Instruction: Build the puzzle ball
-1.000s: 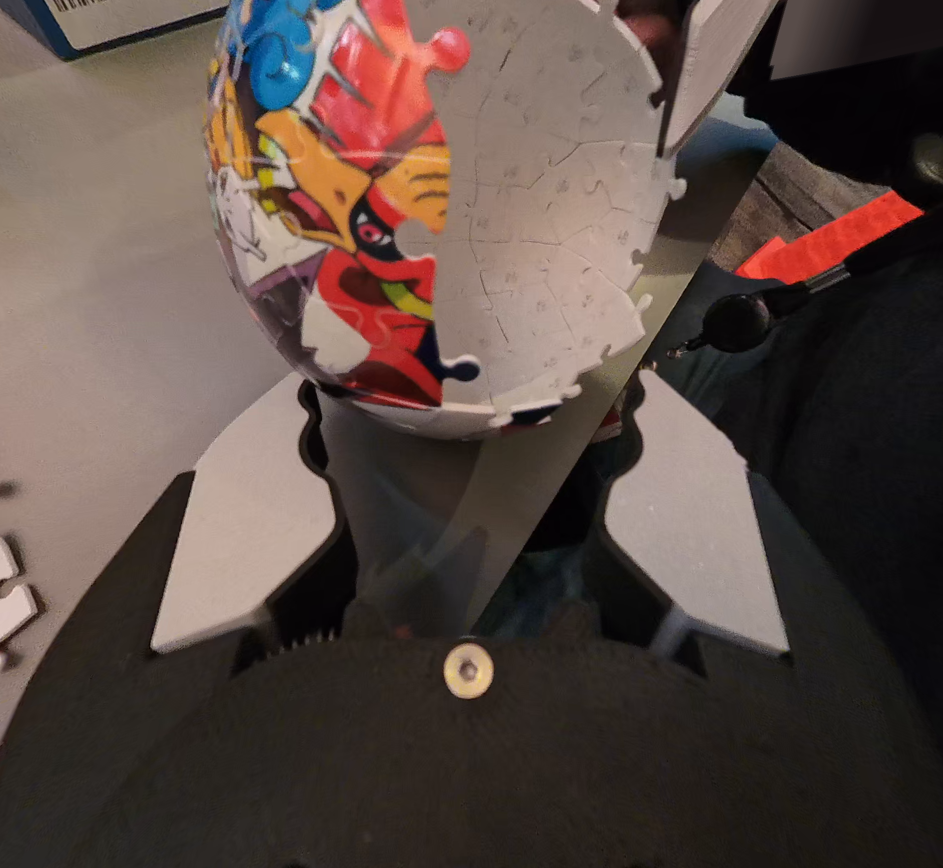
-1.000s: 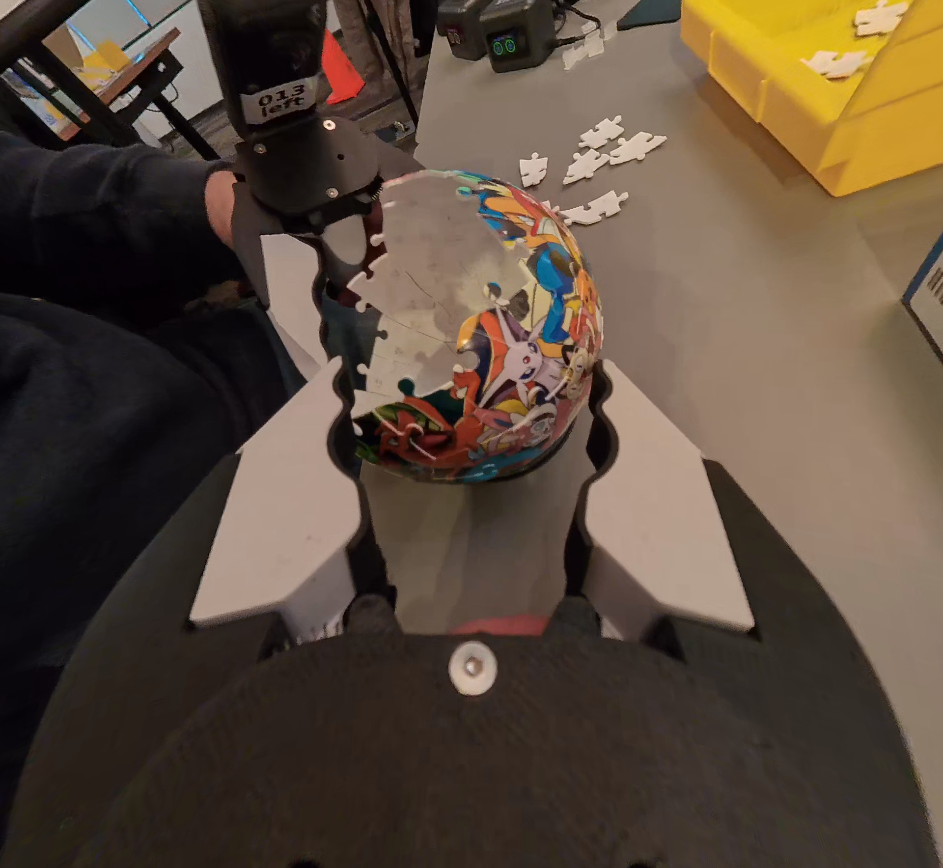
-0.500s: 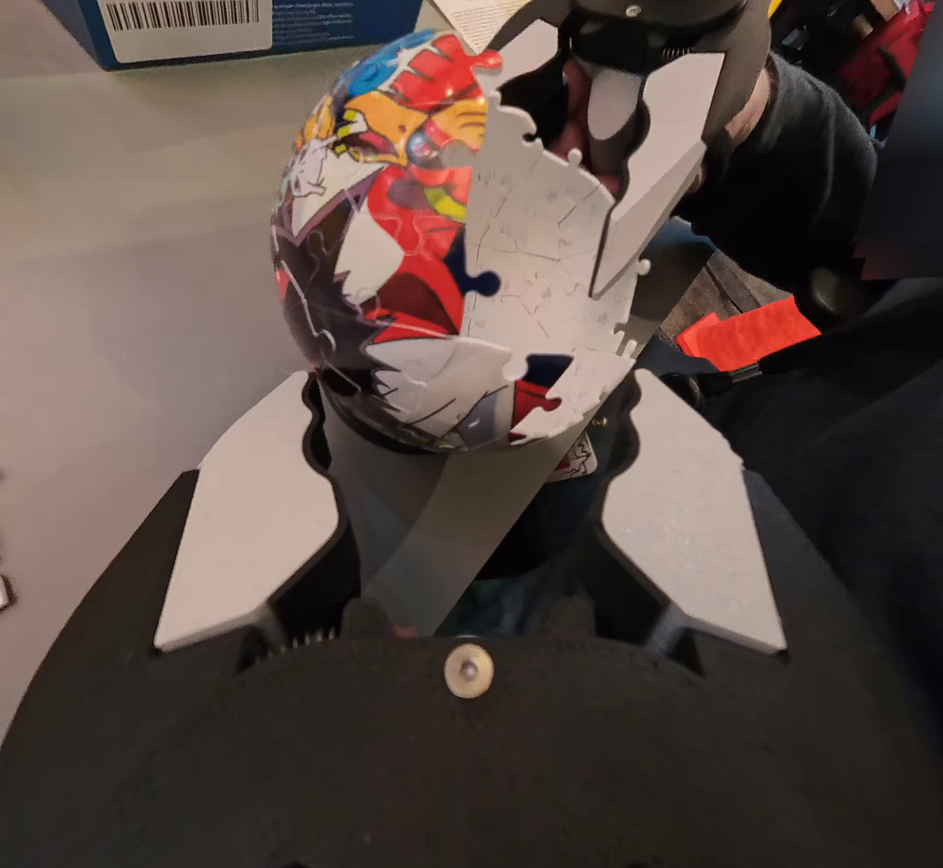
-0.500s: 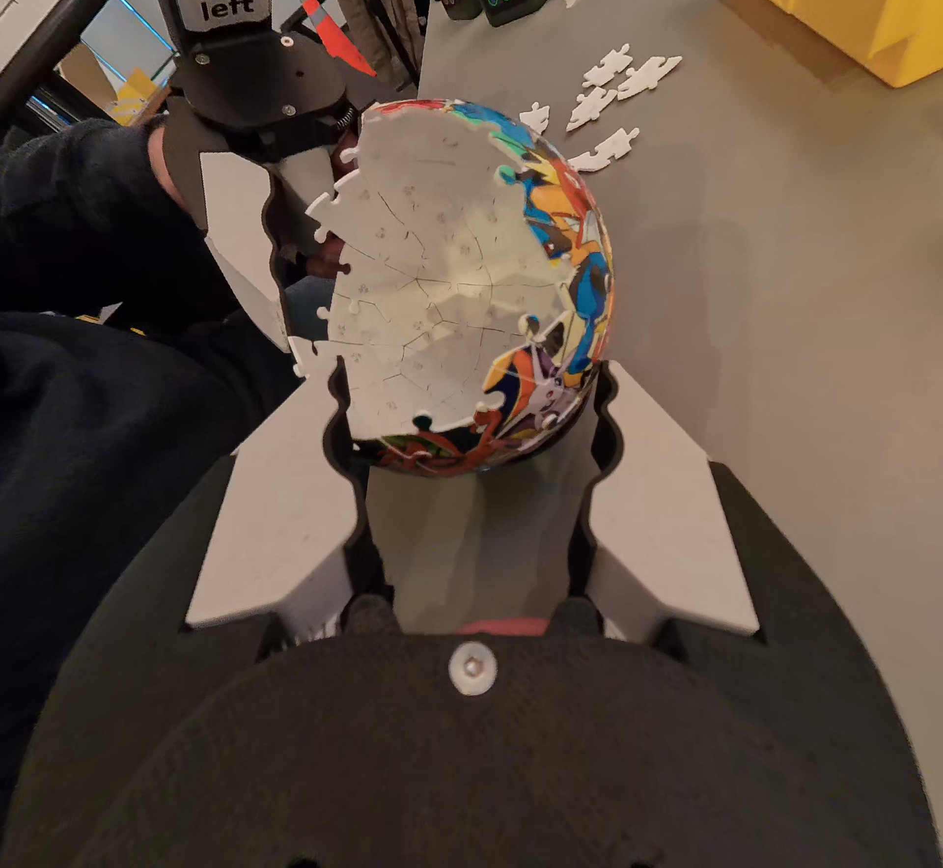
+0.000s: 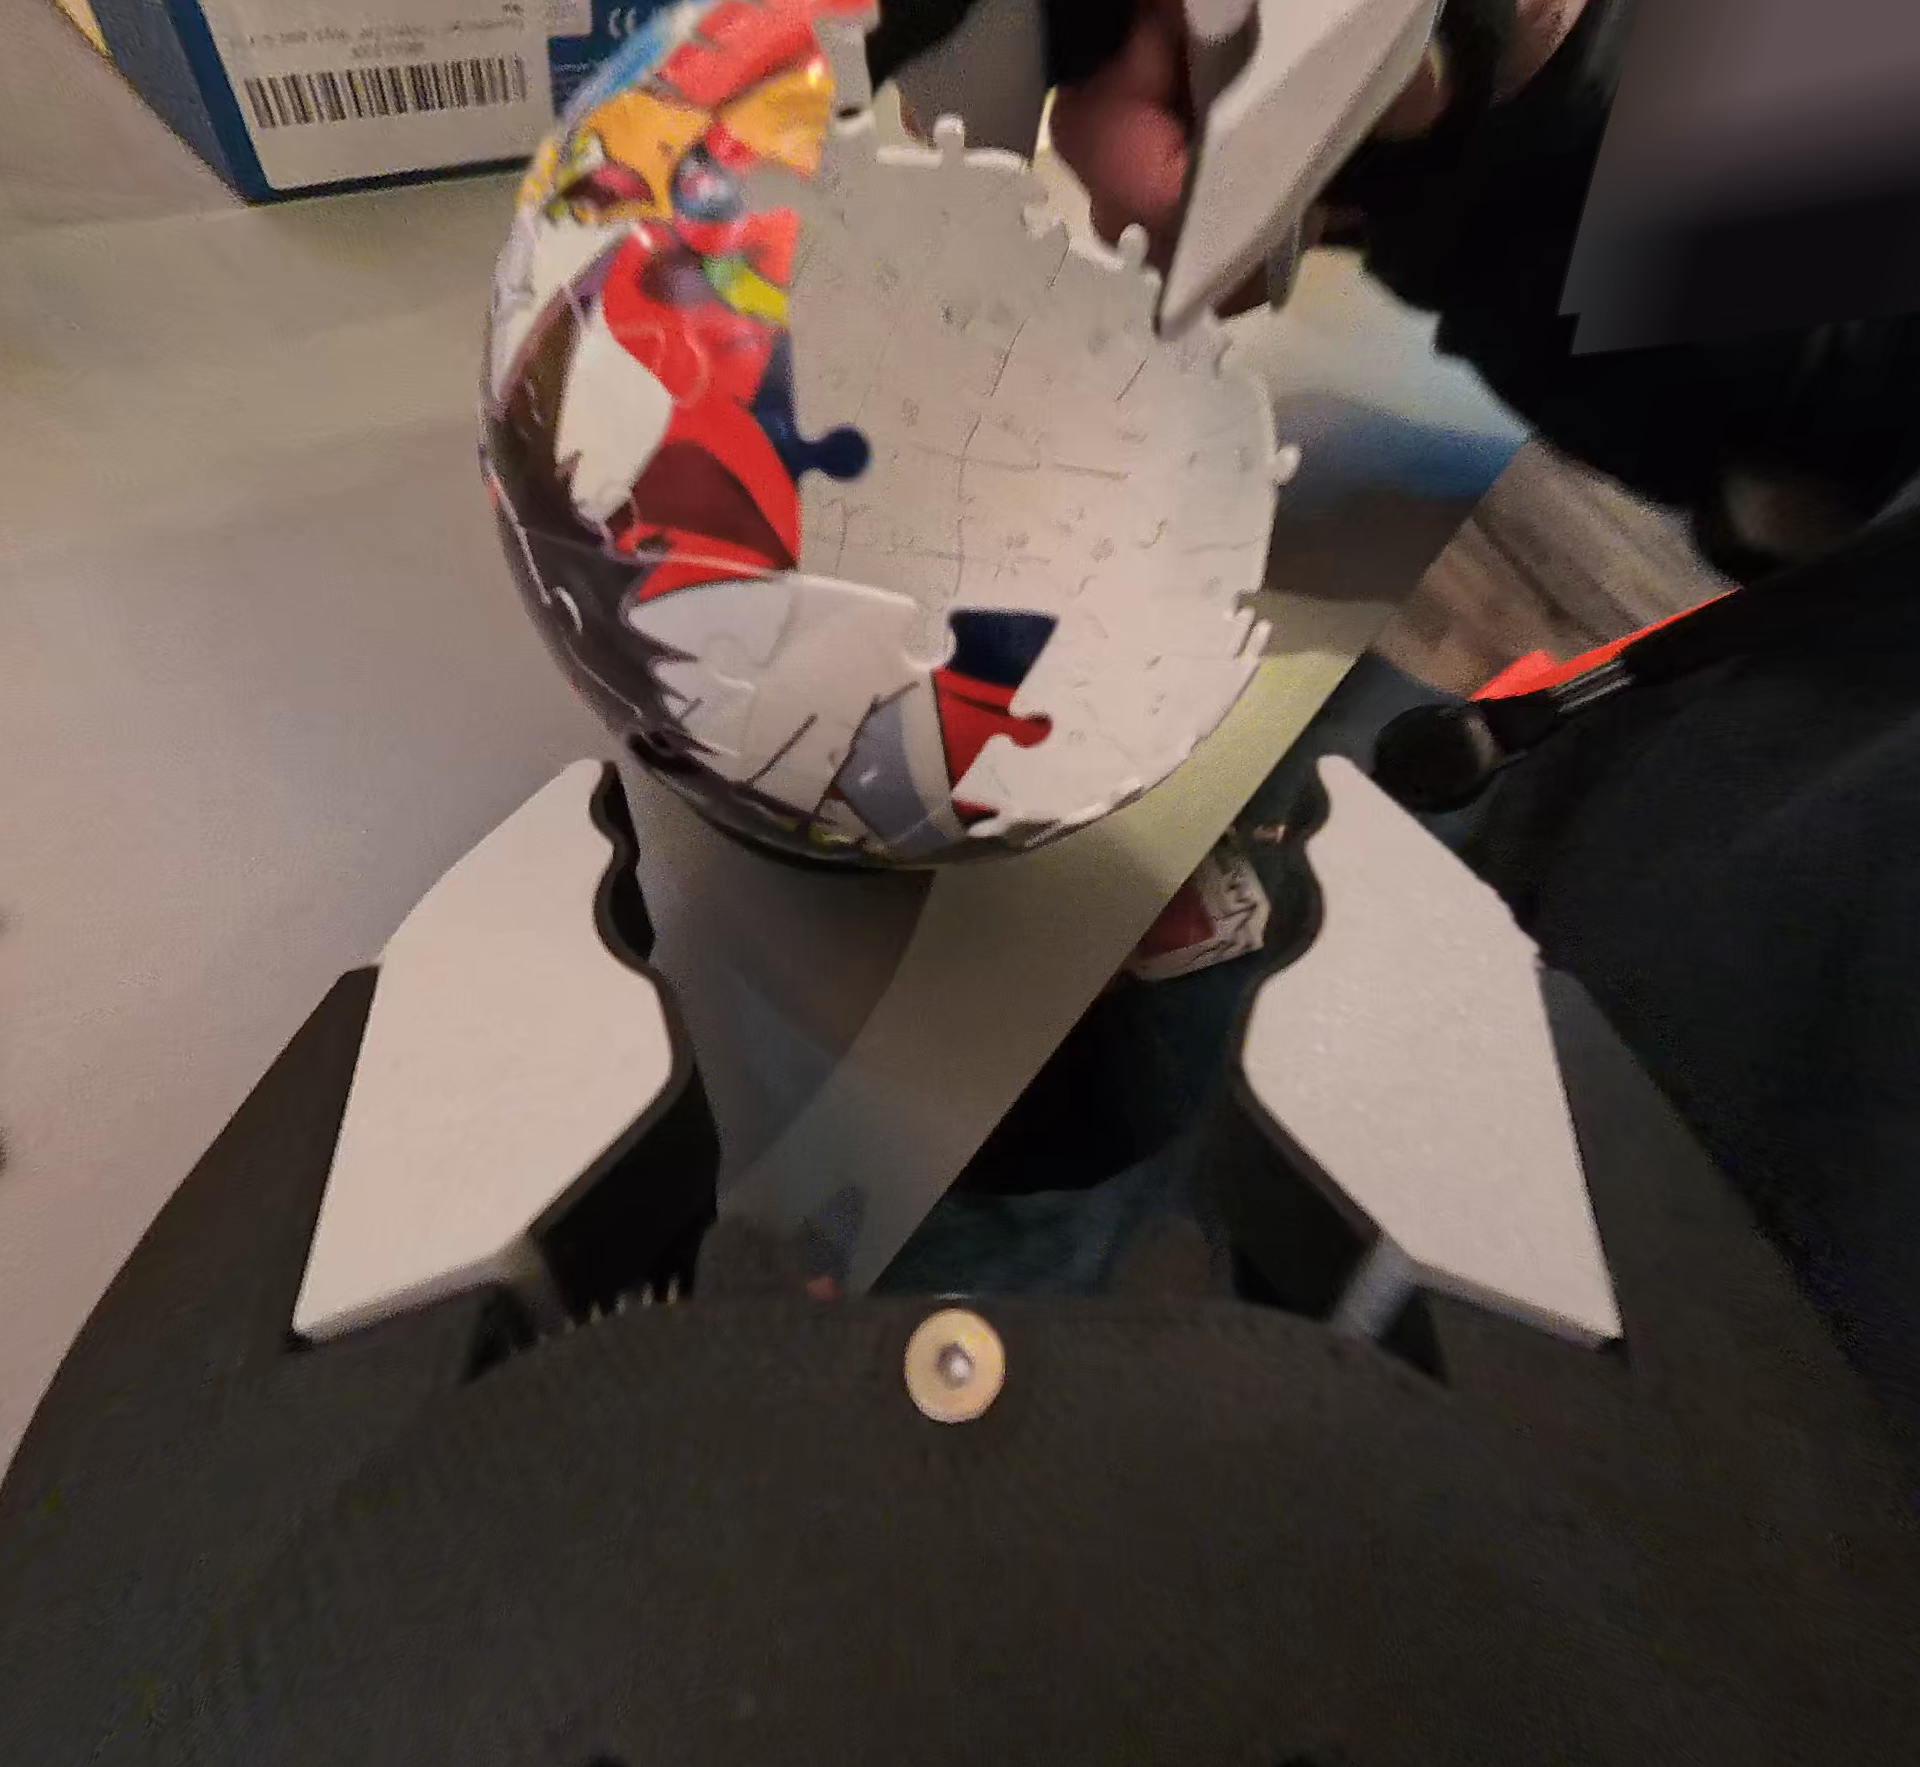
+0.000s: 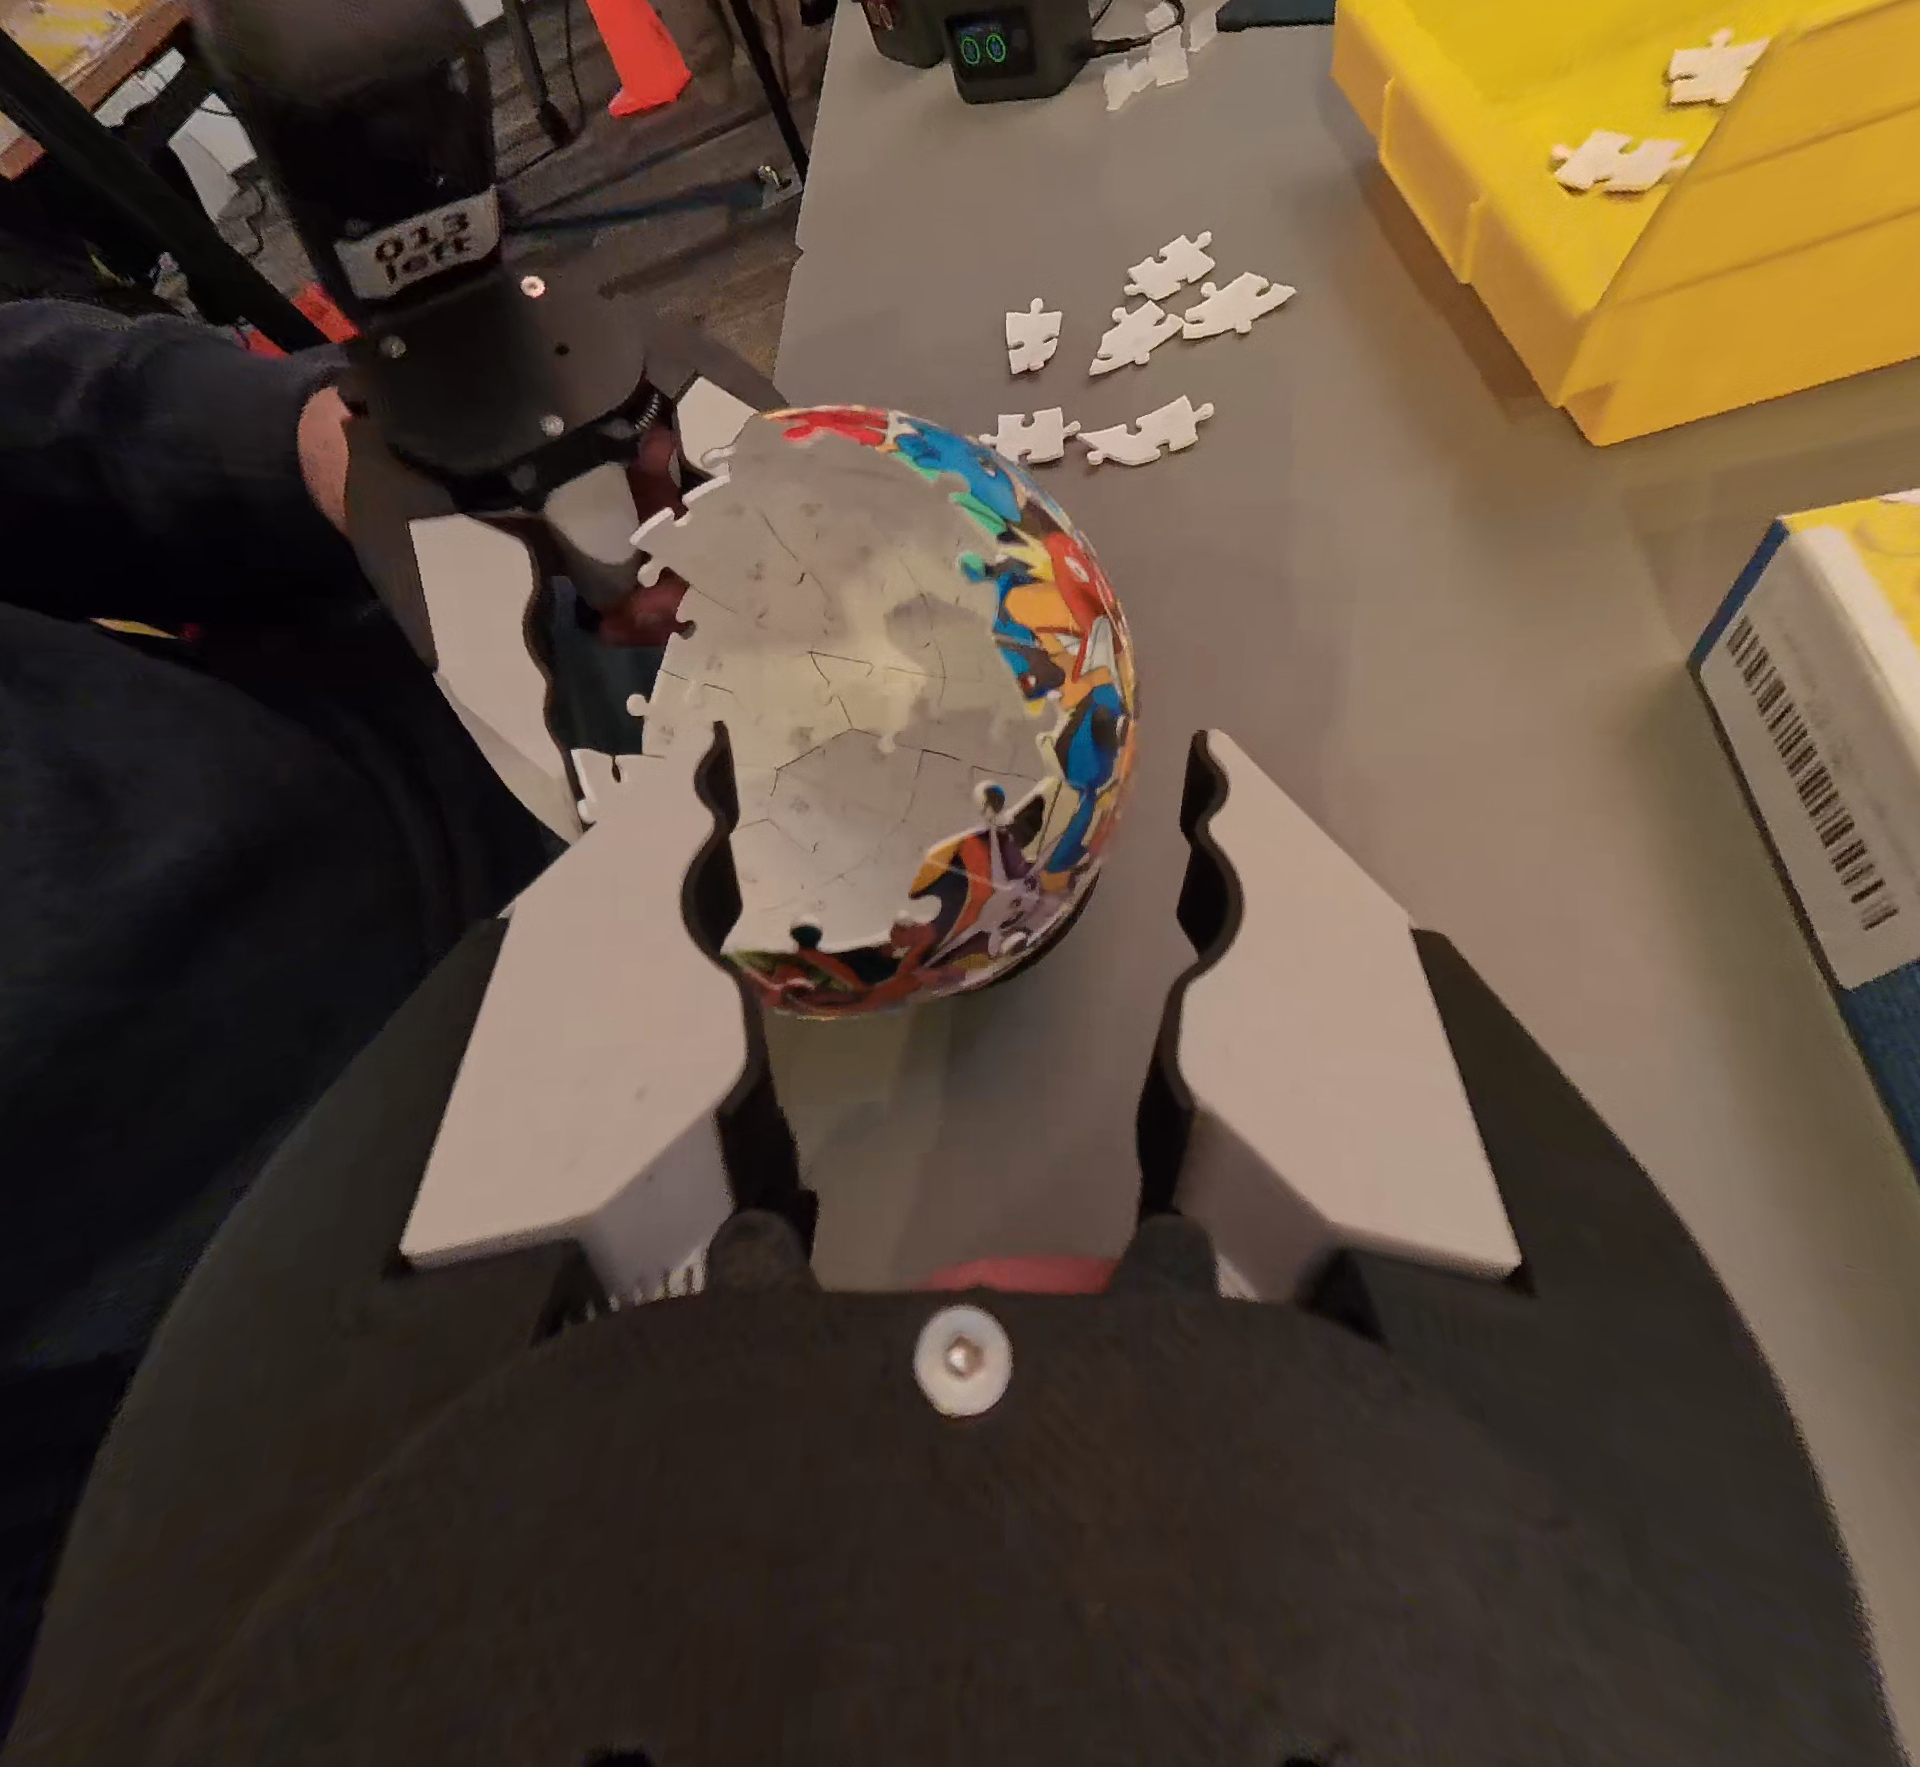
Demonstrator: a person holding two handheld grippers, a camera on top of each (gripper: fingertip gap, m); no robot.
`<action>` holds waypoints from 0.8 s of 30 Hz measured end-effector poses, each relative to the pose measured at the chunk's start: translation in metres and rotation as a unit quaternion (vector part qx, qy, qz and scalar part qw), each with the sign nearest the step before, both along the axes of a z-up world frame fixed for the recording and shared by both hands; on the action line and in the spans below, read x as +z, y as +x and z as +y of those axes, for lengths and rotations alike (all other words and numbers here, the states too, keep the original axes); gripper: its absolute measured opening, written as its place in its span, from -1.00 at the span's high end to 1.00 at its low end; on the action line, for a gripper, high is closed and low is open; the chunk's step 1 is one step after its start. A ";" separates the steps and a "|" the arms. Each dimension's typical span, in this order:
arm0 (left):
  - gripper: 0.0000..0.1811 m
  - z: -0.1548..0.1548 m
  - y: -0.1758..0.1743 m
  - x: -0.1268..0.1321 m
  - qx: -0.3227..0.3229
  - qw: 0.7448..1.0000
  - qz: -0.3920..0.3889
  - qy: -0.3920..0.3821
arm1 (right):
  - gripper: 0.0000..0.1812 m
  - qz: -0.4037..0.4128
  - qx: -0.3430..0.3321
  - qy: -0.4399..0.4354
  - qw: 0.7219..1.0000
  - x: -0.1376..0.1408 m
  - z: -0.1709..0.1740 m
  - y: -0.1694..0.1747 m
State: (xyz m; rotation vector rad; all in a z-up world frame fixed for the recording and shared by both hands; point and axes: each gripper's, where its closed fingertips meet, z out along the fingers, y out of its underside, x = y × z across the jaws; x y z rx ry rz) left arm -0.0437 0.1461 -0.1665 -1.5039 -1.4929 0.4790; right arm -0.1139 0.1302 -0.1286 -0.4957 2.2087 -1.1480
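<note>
Here, grey table point(image 6: 1403, 678), loose white pieces point(image 6: 1143, 335), yellow bin point(image 6: 1662, 190), orange cone point(image 6: 623, 3) behind, both tools spread wide.

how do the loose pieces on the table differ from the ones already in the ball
The loose pieces lie flat and separate on the grey table, plain white side up. The pieces in the puzzle ball are interlocked into a curved shell whose outside shows colourful print. Both show the same white backing and knobbed edges.

puzzle ball point(image 6: 894, 709) | half-built colourful shell, white inside showing | open side toward person | over grey table edge
</note>
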 end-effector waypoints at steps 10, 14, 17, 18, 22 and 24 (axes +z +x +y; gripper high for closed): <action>-0.20 -0.008 -0.011 -0.022 0.036 0.991 -0.013 -0.125 | 0.13 0.001 0.026 0.039 0.999 -0.015 -0.002 0.010; -0.19 -0.008 -0.013 -0.018 0.033 0.991 -0.003 -0.132 | 0.07 -0.017 0.031 0.050 0.998 -0.017 0.000 0.009; -0.17 -0.011 -0.015 -0.009 0.036 0.992 0.013 -0.120 | 0.01 -0.033 0.035 0.059 0.997 -0.020 0.000 0.011; -0.17 -0.012 -0.015 -0.007 0.035 0.992 0.014 -0.118 | 0.01 -0.036 0.038 0.063 0.997 -0.022 0.000 0.011; -0.17 -0.014 -0.015 -0.001 0.030 0.994 0.018 -0.105 | -0.02 -0.064 0.050 0.079 0.994 -0.023 0.003 0.014; -0.17 -0.015 -0.014 0.002 0.028 0.995 0.018 -0.098 | -0.04 -0.067 0.057 0.083 0.993 -0.026 0.005 0.016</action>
